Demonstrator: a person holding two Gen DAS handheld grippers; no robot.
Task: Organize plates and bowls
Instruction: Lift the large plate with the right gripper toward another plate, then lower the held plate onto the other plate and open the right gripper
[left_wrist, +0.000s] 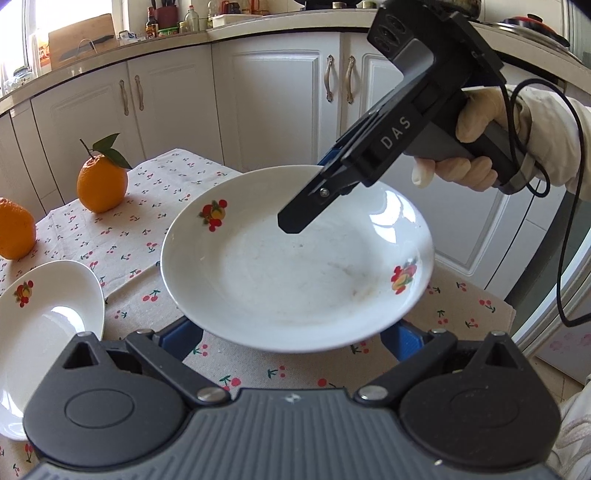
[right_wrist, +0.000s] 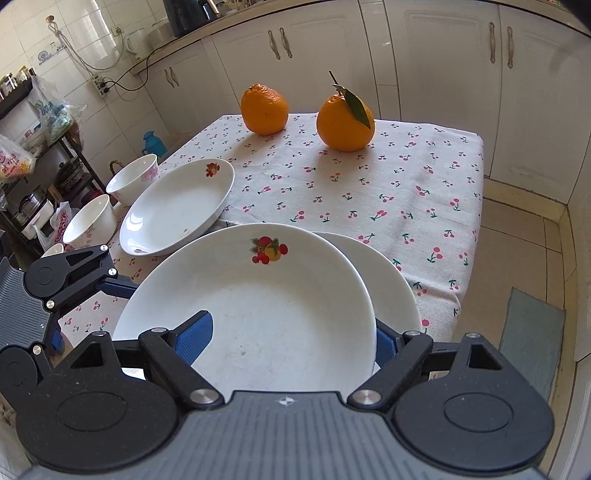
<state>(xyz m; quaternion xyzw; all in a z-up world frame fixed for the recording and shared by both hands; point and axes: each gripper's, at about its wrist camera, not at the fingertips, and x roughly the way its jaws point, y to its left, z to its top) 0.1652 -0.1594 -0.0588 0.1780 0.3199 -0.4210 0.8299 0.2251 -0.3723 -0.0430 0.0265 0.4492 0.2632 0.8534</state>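
A white plate with fruit prints (left_wrist: 295, 266) (right_wrist: 258, 310) is held above the cherry-print tablecloth. My right gripper (left_wrist: 306, 206) (right_wrist: 291, 343) is shut on its rim, one finger (left_wrist: 299, 216) over the plate's inside. My left gripper (left_wrist: 295, 339) is open, its blue pads below the plate's near rim on either side; it shows at the left in the right wrist view (right_wrist: 88, 291). A second plate (right_wrist: 388, 288) lies under the held one. A third plate (left_wrist: 40, 332) (right_wrist: 177, 206) lies to the left. Two white bowls (right_wrist: 135, 177) (right_wrist: 90, 225) stand beyond it.
Two oranges (left_wrist: 101, 184) (left_wrist: 14, 229) (right_wrist: 345, 122) (right_wrist: 264, 109) stand on the table's far part. White kitchen cabinets (left_wrist: 277, 92) surround the table. The table edge (right_wrist: 472, 229) drops to a tiled floor on the right.
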